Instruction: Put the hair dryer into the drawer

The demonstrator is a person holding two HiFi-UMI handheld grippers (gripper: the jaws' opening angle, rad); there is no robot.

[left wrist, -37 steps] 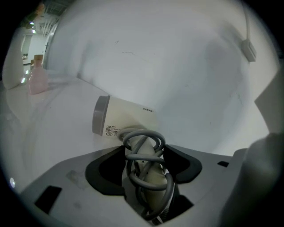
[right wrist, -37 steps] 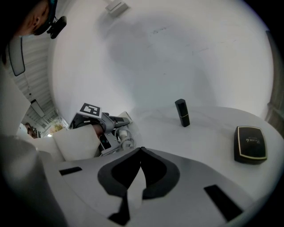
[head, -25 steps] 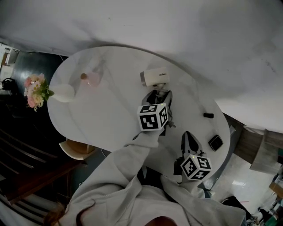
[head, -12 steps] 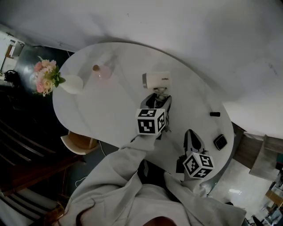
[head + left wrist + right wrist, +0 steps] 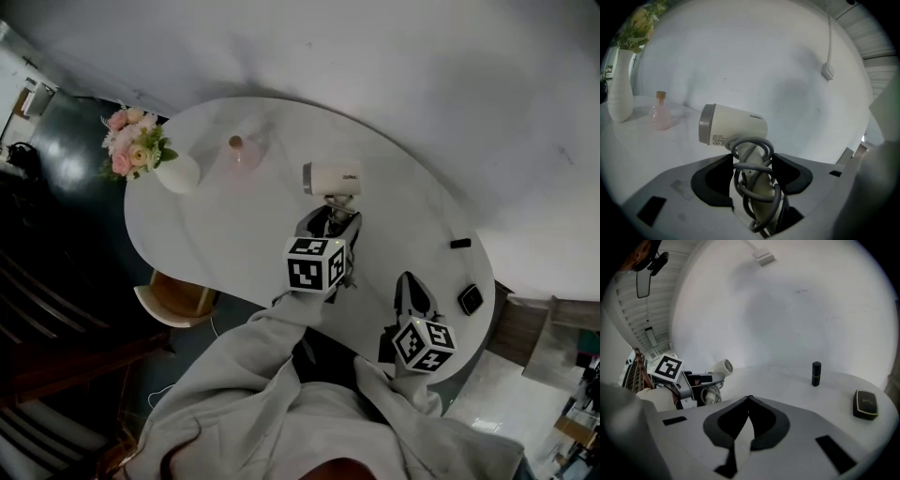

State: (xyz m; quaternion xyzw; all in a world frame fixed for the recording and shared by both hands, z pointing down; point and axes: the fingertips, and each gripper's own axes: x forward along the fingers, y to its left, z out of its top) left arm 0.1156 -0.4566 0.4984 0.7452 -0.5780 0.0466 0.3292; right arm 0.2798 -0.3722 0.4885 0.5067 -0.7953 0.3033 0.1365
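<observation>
A white hair dryer (image 5: 333, 177) with a grey cord wound round its handle is held just above the white oval table (image 5: 234, 234). My left gripper (image 5: 330, 217) is shut on the handle, the barrel pointing left in the left gripper view, hair dryer (image 5: 733, 129), left gripper (image 5: 752, 164). My right gripper (image 5: 410, 286) hovers near the table's right end, shut with nothing between its pads, right gripper (image 5: 749, 398). The right gripper view also shows the hair dryer (image 5: 721, 367) at the left. No drawer is in view.
A white vase of flowers (image 5: 178, 173) and a pink bottle (image 5: 244, 155) stand at the table's left end. A small black cylinder (image 5: 459, 244) and a black square object (image 5: 470, 299) lie at its right end. A wooden stool (image 5: 178, 300) sits below the table edge.
My left gripper has carried the hair dryer up and back toward me, away from the wall. The right gripper has risen a little. The head view has shifted.
</observation>
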